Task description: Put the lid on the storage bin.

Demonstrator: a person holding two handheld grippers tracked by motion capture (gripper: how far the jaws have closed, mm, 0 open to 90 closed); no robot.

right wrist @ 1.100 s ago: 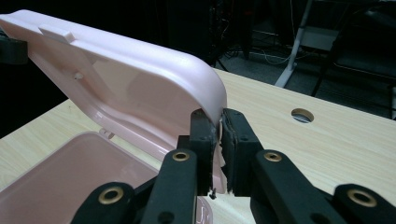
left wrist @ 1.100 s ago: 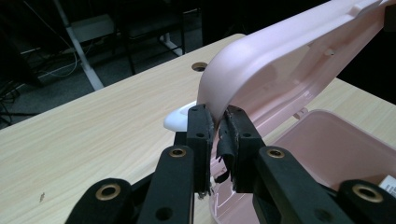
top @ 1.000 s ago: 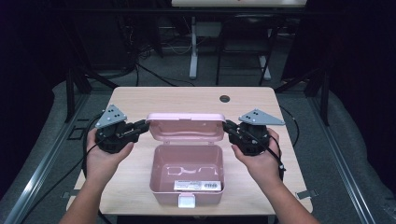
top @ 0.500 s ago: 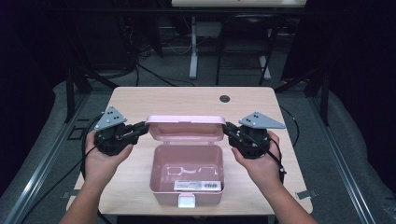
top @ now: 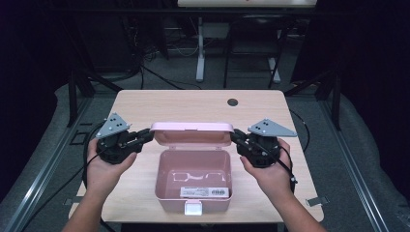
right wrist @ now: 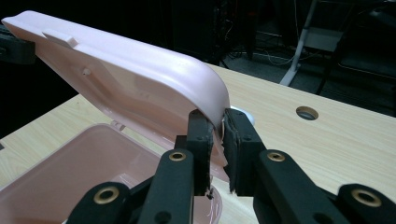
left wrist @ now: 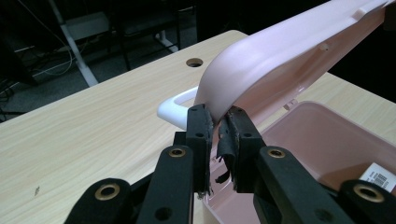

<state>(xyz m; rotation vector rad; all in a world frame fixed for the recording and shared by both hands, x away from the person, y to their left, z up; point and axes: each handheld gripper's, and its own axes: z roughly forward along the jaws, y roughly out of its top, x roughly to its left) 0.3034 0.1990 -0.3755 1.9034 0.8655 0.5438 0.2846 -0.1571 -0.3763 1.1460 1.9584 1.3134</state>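
A pink plastic box (top: 193,200) stands open near the table's front edge, and a white label (top: 203,192) lies inside it. Its hinged lid (top: 192,133) is raised and tilts up over the back of the box. My left gripper (top: 151,135) is shut on the lid's left end. In the left gripper view the lid's (left wrist: 280,56) curved rim sits pinched between the pads of that gripper (left wrist: 218,126). My right gripper (top: 234,137) is shut on the lid's right end. The right gripper view shows the rim of the lid (right wrist: 130,79) clamped in that gripper (right wrist: 217,126).
The box rests on a light wooden table (top: 193,104) with a cable hole (top: 232,102) at the back right. A white latch (top: 193,209) hangs on the box's front wall, and a white handle (left wrist: 173,109) shows behind the lid. Dark stands and cables lie beyond the table.
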